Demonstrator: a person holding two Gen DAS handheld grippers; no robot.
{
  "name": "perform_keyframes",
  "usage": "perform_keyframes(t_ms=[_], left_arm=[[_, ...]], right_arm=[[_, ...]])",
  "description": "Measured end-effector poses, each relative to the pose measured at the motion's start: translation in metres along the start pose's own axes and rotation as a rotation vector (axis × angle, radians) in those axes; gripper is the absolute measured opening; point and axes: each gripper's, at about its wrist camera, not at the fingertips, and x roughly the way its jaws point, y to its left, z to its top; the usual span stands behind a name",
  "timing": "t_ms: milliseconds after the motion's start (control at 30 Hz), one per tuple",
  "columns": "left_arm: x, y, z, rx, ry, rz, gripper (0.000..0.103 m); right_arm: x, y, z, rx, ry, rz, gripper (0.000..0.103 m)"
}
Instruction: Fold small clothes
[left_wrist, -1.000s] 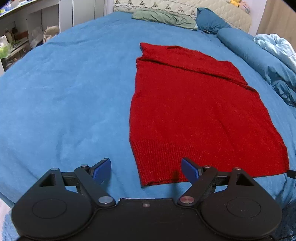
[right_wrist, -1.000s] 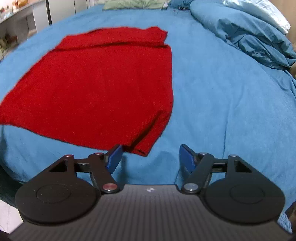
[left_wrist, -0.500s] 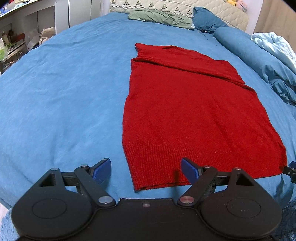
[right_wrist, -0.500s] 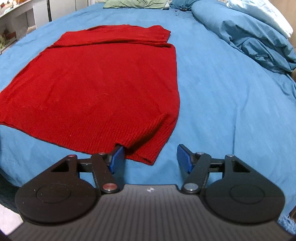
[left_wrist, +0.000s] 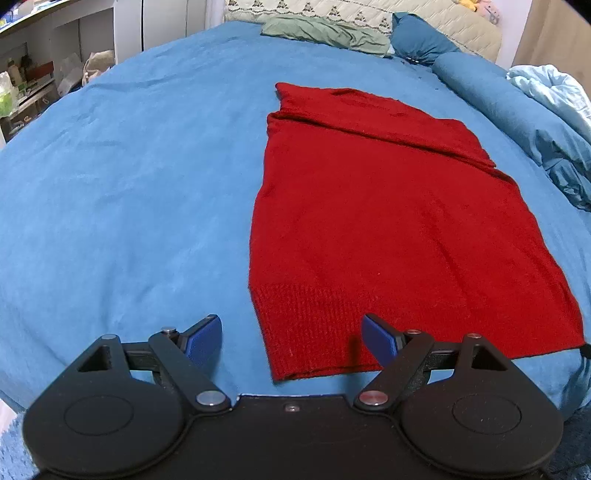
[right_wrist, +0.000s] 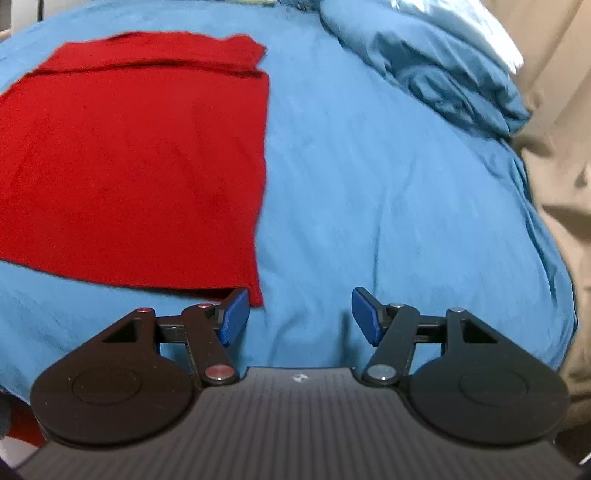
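The left gripper (left_wrist: 291, 336) stands wide apart over the near left hem corner of the red sweater (left_wrist: 388, 229), gripping nothing. The right gripper (right_wrist: 300, 314) is closing on bare blue bedspread (right_wrist: 388, 192), just right of the near right corner. The sweater lies flat, stretching toward the far pillows (left_wrist: 325, 31).

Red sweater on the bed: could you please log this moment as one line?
red sweater: flat, sleeves folded | left gripper: open over hem corner | right gripper: closing, nothing between fingers
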Motion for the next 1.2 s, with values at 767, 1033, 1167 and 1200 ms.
perform_keyframes(t_ms=[767, 1033, 1167, 1200], left_arm=[[0.021, 0.023, 0.0, -0.056, 0.051, -0.069, 0.005], [-0.01, 0.023, 0.015, -0.076, 0.0, -0.073, 0.004], [-0.037, 0.026, 0.042, -0.123, -0.077, -0.128, 0.004], [-0.043, 0.024, 0.052, -0.123, -0.101, -0.135, 0.004]], right_arm=[[0.017, -0.005, 0.009, 0.113, -0.01, 0.336, 0.033], [0.004, -0.021, 0.018, 0.165, -0.027, 0.38, 0.02], [-0.013, -0.048, 0.035, 0.279, -0.059, 0.462, 0.02], [-0.017, -0.055, 0.042, 0.312, -0.072, 0.492, 0.02]])
